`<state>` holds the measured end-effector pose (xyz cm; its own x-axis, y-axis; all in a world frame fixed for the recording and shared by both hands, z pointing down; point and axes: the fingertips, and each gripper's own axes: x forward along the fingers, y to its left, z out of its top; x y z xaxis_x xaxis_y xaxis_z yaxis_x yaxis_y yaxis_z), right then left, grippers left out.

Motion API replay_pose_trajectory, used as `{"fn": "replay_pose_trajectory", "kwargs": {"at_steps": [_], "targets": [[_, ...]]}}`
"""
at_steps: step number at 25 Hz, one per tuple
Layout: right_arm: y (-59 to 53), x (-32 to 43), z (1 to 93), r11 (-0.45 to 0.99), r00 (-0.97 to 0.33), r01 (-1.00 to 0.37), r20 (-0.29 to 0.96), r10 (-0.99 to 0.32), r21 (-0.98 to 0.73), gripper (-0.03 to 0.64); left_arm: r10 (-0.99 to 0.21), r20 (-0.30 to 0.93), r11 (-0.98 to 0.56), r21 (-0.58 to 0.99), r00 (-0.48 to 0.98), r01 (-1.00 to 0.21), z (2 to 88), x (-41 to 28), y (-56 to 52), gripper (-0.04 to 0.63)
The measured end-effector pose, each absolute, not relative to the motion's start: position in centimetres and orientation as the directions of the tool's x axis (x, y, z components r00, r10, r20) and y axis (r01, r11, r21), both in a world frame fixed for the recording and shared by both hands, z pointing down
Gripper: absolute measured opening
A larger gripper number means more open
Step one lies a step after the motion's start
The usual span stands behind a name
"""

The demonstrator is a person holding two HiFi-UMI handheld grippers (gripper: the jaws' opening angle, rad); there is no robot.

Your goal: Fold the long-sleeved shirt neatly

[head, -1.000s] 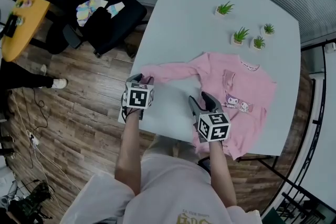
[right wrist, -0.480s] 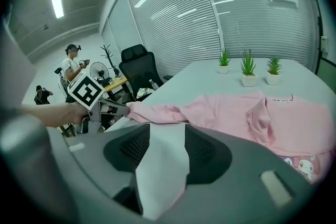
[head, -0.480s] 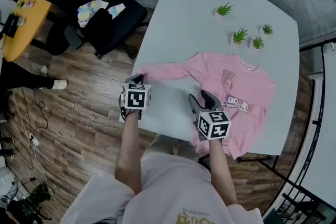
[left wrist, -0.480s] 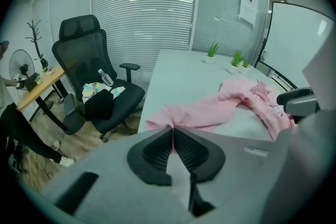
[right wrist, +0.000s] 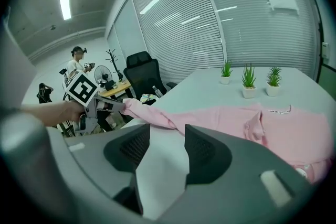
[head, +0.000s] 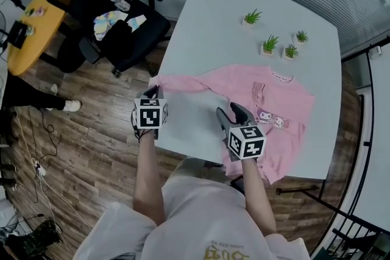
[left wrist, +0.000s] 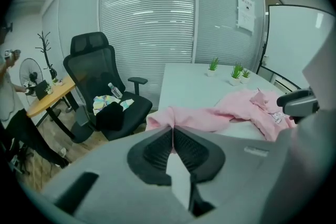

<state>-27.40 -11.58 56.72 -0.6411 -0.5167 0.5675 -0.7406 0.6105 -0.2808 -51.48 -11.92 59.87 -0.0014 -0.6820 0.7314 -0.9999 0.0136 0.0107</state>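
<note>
A pink long-sleeved shirt (head: 271, 100) lies face up on the white table (head: 237, 45), with a cartoon print on its chest. Its one sleeve (head: 189, 83) stretches left to the table's edge. My left gripper (head: 152, 92) is shut on that sleeve's cuff (left wrist: 160, 119) and holds it lifted off the table at the left edge; the pink cloth is pinched between the pads of my left gripper (left wrist: 172, 132). My right gripper (head: 234, 114) hovers open over bare table beside the shirt's lower left side, nothing between its jaws (right wrist: 167, 136). The other sleeve is hidden.
Several small potted plants (head: 269, 44) stand at the table's far side. A black office chair (head: 116, 24) with clothes and a bottle on it stands left of the table, near a yellow table (head: 24, 27). A person (right wrist: 79, 60) stands farther back.
My left gripper has closed on the cuff and risen with it, pulling the sleeve out straight to the left. My right gripper has risen slightly and stays open.
</note>
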Motion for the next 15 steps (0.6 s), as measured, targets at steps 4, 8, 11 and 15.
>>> {"fn": "replay_pose_trajectory", "kwargs": {"at_steps": [4,8,11,15], "targets": [[-11.6,-26.9,55.6,0.614,-0.650,-0.737,0.546,-0.529,-0.283,0.218,-0.723,0.690,0.013,-0.011,-0.017,-1.000,57.6,-51.7,-11.7,0.014],[-11.6,-26.5,54.8,0.616,-0.656,-0.735,0.526,-0.541,-0.283,0.216,-0.775,0.631,-0.031,-0.077,-0.024,-0.997,55.4,-51.4,-11.8,0.014],[-11.5,-26.3,54.2,0.617,-0.660,-0.734,0.513,-0.549,-0.284,0.216,-0.822,0.569,-0.102,-0.183,-0.021,-0.978,53.9,-50.6,-12.1,0.014],[-11.1,-26.1,53.8,0.619,-0.663,-0.733,0.500,-0.557,-0.283,0.215,-0.864,0.503,-0.183,-0.327,-0.007,-0.927,52.3,-49.5,-12.3,0.014]]}}
